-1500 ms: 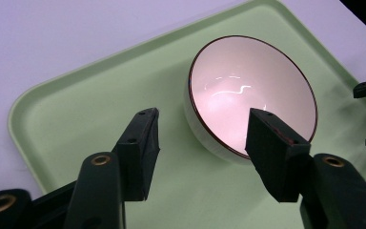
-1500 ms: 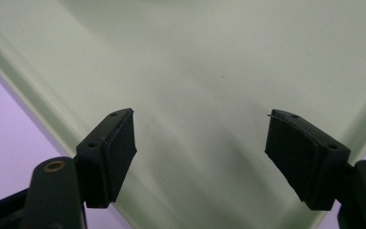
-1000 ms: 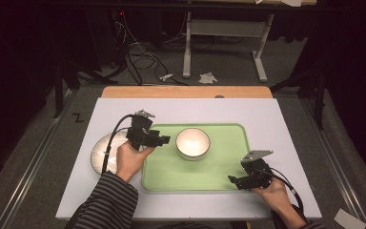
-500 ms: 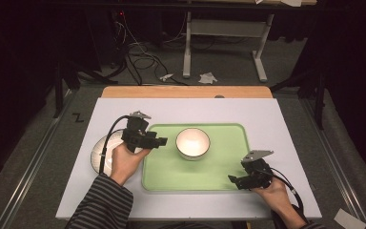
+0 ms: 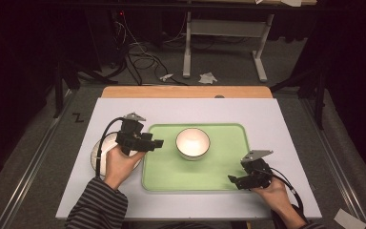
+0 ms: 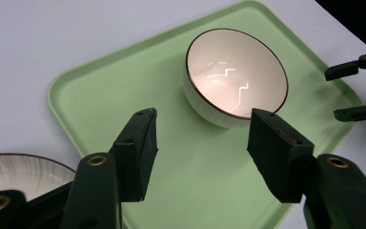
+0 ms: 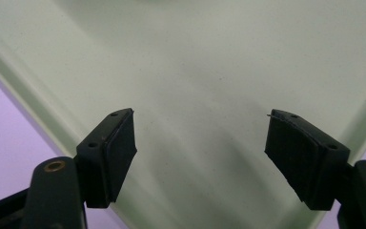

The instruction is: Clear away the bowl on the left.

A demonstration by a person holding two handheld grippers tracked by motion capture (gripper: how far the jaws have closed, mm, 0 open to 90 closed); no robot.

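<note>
Step in hand, as I judge it: the bowl [image 5: 192, 143] sits upright on the green tray [image 5: 224, 177], toward its 11 o'clock part, untouched. My left tool [image 5: 158, 142] hovers over the tray's 9 o'clock edge, jaws apart with nothing between them, pointing at the bowl. My right tool [image 5: 233, 180] rests at the tray's 5 o'clock corner, jaws apart, empty.

Next move, probably: fetch the plate [image 5: 96, 151] lying on the worktop [image 5: 276, 119] just at 9 o'clock of the tray; the left tool must turn back and take its rim.

The left gripper view shows the bowl's dark rim line and empty glossy inside; the high view gives the layout.
</note>
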